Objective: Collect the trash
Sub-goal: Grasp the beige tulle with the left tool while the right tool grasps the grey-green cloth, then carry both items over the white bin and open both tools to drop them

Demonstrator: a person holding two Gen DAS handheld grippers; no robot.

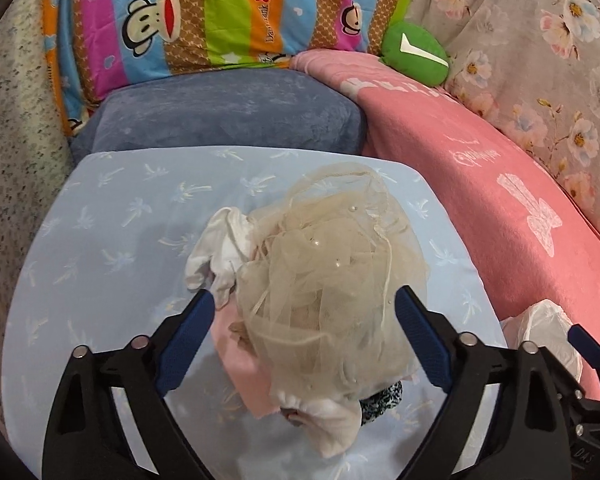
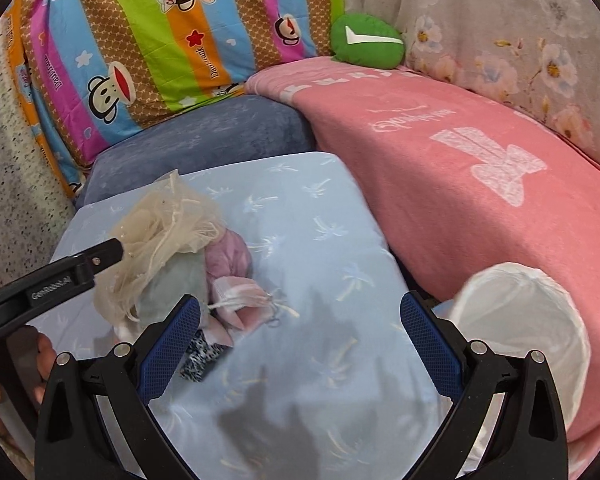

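Hovering left gripper (image 1: 304, 316) wide open over the mesh wad (image 1: 324, 264) — next it's clamp down; right gripper (image 2: 300, 328) open too, empty

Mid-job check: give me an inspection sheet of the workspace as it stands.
Surface: light blue palm-print cushion, pile at its left.
Job's things: beige mesh netting bundle topping the pile; white crumpled cloth, pink fabric scrap, black-and-white patterned scrap; white-lined bin at right.
Clutter: green plush toy.
Grippers: left gripper open, straddling the netting; right gripper open, empty.
Cables: nothing seen.
Surroundings: pink blanket, blue-grey pillow, striped cartoon pillow.
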